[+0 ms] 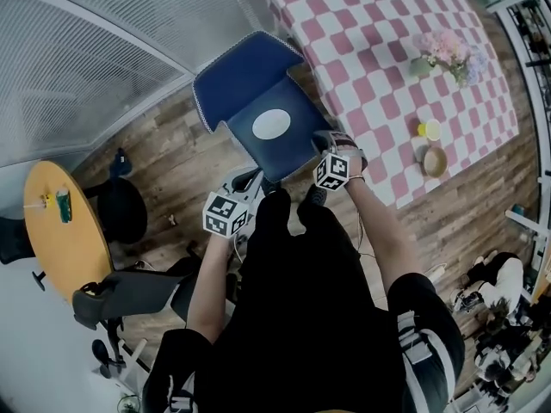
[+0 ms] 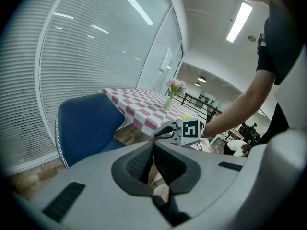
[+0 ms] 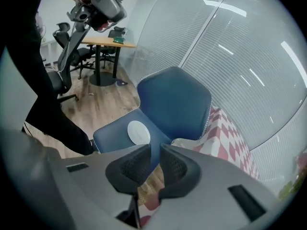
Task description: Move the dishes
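On the seat of a blue chair (image 1: 244,71), near the seat's middle, a white plate (image 1: 271,124) lies flat and alone, touched by neither tool. The right tool (image 3: 155,151) is held at the seat's edge on the side next to the checked tabletop (image 1: 362,58), pointing down toward the chair; its jaws stand a narrow gap apart with nothing between them, and the plate shows just beyond their tips in the right gripper view. The left tool (image 2: 153,146) is held farther back, nearer the person and apart from the chair; its jaws are pressed together at the tips and grip nothing. On the pink-and-white tabletop, well apart from the plate, a tan bowl (image 1: 435,161) and a small yellow cup (image 1: 428,129) sit near one edge, with a vase of pink flowers (image 1: 448,52) farther in. Chair and tabletop stand on a wooden floor (image 1: 172,144).
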